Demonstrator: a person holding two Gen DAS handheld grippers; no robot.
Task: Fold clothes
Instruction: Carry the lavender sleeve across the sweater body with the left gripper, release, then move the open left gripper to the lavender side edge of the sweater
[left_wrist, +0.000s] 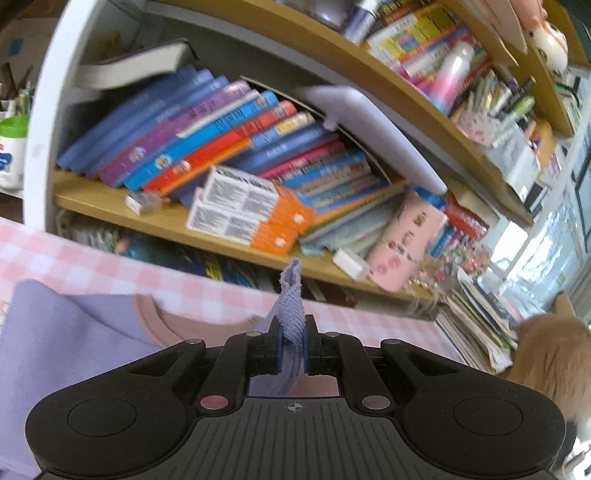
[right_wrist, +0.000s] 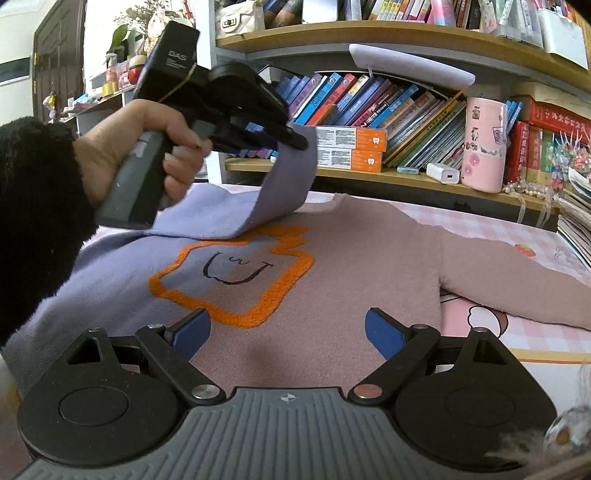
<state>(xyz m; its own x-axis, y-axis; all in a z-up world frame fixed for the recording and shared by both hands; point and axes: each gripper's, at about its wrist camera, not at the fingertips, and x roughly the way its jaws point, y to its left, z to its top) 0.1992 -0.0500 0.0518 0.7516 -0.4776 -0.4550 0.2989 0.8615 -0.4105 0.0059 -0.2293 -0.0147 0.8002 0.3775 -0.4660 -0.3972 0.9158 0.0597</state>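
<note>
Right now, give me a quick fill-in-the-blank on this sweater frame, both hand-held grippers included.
The left hand-held gripper is shut on the sweater's lilac ____.
The right hand-held gripper has its jaws ____.
The outline on the sweater is coloured ____.
Behind the bed, the shelf holds mostly ____.

Missing: sleeve; open; orange; books

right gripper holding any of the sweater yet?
No: the right gripper stands wide open above the sweater, its blue pads apart with no fabric pinched between them.
</note>
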